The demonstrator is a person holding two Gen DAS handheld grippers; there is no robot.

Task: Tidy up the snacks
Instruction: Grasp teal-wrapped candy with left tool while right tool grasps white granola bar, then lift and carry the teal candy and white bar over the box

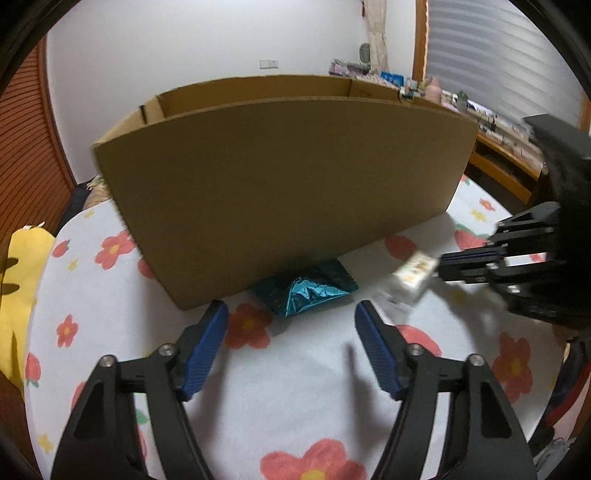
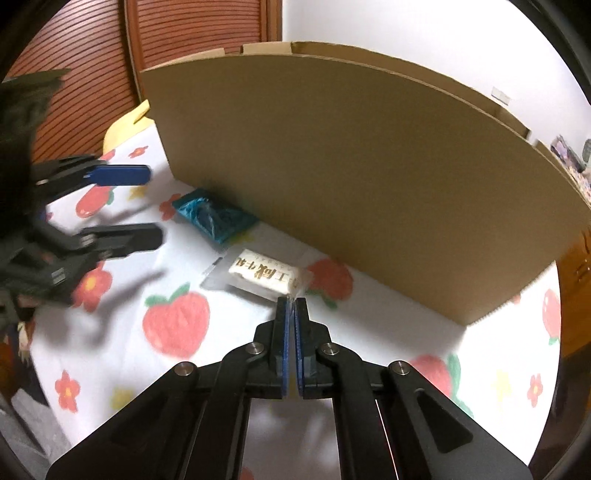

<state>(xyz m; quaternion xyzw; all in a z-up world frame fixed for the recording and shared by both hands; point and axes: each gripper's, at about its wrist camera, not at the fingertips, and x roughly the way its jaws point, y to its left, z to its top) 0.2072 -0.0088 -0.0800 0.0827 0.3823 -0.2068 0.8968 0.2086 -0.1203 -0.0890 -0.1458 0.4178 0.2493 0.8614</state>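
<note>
A shiny teal snack packet [image 1: 308, 291] lies on the flowered cloth against the near wall of a large open cardboard box [image 1: 280, 192]. My left gripper [image 1: 291, 314] is open and empty just in front of the packet. My right gripper [image 2: 292, 301] is shut on the edge of a clear-wrapped cream snack packet [image 2: 260, 275] with printed characters. In the left wrist view that packet [image 1: 413, 275] hangs tilted from the right gripper [image 1: 443, 267]. In the right wrist view the teal packet [image 2: 214, 216], the box [image 2: 369, 177] and the left gripper [image 2: 153, 205] also show.
The cloth [image 1: 295, 387] has red flowers and strawberries. A yellow plush [image 1: 18, 288] lies at the left edge. A wooden shelf [image 1: 495, 147] with small items stands at the right. A slatted wooden door [image 2: 192, 29] is behind the box.
</note>
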